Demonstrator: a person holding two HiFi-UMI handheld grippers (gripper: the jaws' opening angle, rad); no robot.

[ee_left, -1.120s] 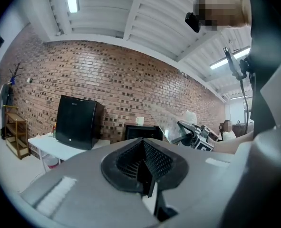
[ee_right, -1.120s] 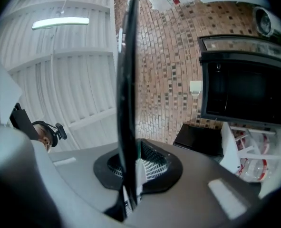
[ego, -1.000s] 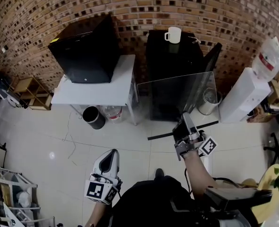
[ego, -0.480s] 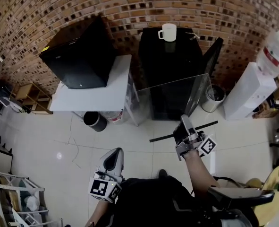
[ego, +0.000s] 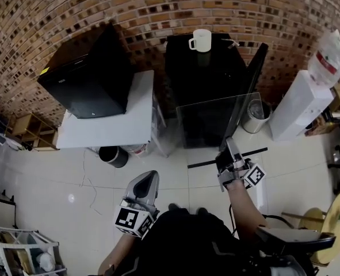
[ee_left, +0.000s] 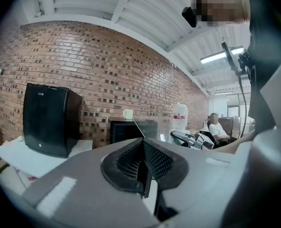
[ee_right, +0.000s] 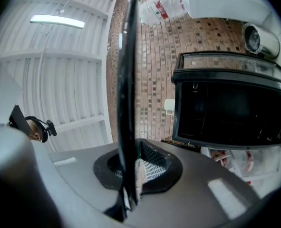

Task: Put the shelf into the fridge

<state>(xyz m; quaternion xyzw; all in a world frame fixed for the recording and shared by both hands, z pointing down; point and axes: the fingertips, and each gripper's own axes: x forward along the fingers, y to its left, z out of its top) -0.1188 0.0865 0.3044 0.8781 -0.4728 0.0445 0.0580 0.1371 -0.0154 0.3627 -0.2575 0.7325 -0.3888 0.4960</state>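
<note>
One black fridge (ego: 204,79) is standing with its door (ego: 249,85) swung wide, leaving its front clear for loading. Facing it, a shelf (ego: 216,125) is hanging in the air just short of the opening, the right gripper (ego: 227,154) clamping its dark rim so the pane is leading in. It is showing clear glass with black edging. The left gripper (ego: 148,180) is hanging low and idle, jaws pressed together on nothing.

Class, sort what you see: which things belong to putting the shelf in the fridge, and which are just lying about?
Job: glass shelf, right gripper clamped on its edge, black fridge with door open.
Lying about: white mug, water dispenser, black bin, steel bin.
</note>
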